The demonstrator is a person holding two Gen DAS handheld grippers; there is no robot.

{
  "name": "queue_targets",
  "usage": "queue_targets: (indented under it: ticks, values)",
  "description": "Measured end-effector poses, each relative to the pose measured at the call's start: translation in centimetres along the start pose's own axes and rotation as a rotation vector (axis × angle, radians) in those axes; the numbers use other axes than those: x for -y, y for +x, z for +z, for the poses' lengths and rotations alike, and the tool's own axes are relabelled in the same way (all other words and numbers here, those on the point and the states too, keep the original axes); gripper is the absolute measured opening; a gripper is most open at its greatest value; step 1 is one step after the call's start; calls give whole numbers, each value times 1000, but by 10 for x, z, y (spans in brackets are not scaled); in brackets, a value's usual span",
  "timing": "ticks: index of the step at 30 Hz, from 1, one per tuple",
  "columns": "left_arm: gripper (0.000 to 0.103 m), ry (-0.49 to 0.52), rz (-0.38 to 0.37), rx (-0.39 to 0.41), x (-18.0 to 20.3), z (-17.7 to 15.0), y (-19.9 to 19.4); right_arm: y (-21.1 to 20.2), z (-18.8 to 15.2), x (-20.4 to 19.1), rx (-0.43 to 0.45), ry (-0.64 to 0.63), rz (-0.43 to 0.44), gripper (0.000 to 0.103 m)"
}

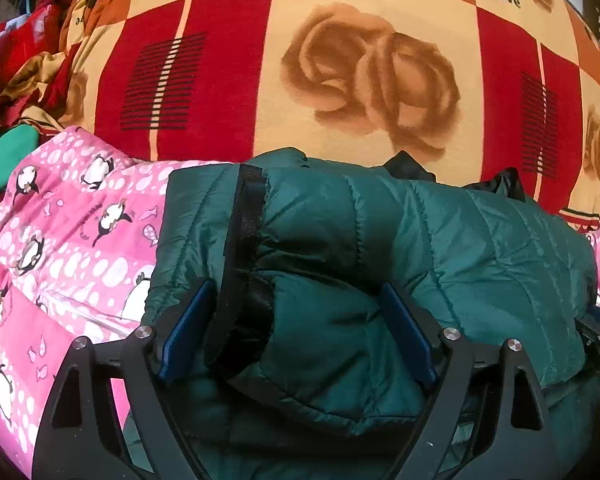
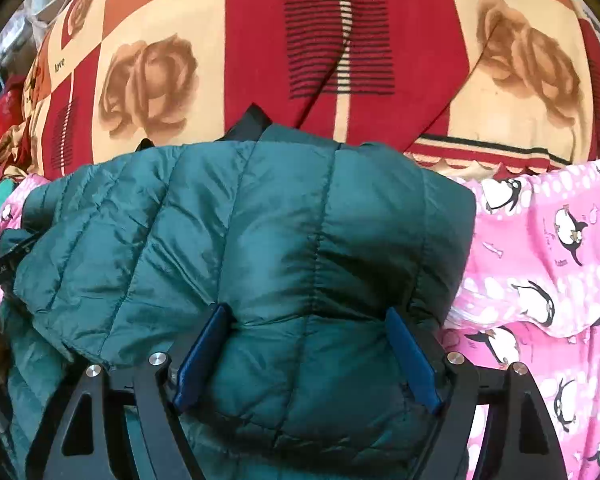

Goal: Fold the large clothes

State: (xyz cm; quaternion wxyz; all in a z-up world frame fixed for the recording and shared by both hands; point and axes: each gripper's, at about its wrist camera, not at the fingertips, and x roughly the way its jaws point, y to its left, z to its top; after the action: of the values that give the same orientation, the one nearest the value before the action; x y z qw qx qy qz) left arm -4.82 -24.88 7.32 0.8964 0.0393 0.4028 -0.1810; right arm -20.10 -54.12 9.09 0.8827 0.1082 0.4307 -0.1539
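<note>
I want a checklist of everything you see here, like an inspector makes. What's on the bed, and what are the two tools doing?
Surface: pink penguin-print quilt, with a red and cream rose blanket behind it.
Job's things: green puffer jacket bunched on the quilt; its black-lined cuff faces the left camera.
Clutter: rumpled red and gold cloth and a teal piece at far left.
Grippers: left tool wide around the cuff, pads not clearly pressing; right tool wide around a padded fold, its fingers touching fabric, grip uncertain.
Cables: nothing seen.
Surroundings: dark and blurred at the edges, too unclear to name.
</note>
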Motion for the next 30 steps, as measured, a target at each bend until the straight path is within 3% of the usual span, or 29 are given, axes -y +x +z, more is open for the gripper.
queue_targets:
  ticks: [9,15,24,30]
  values:
    - [87,0,1,2,0,0,0,-49,-2,-3,85,11,-5,79]
    - [88,3,2,2,1,0,-2,-8,-9,-2,-26,12,-42,85]
    - [88,-18,16,-5,-10,-1,-43,-49,-13,-6,53,33,-37,85]
    - [88,5,33,19,-16,-11,-77,-76,-25,-20,65,41,15,85]
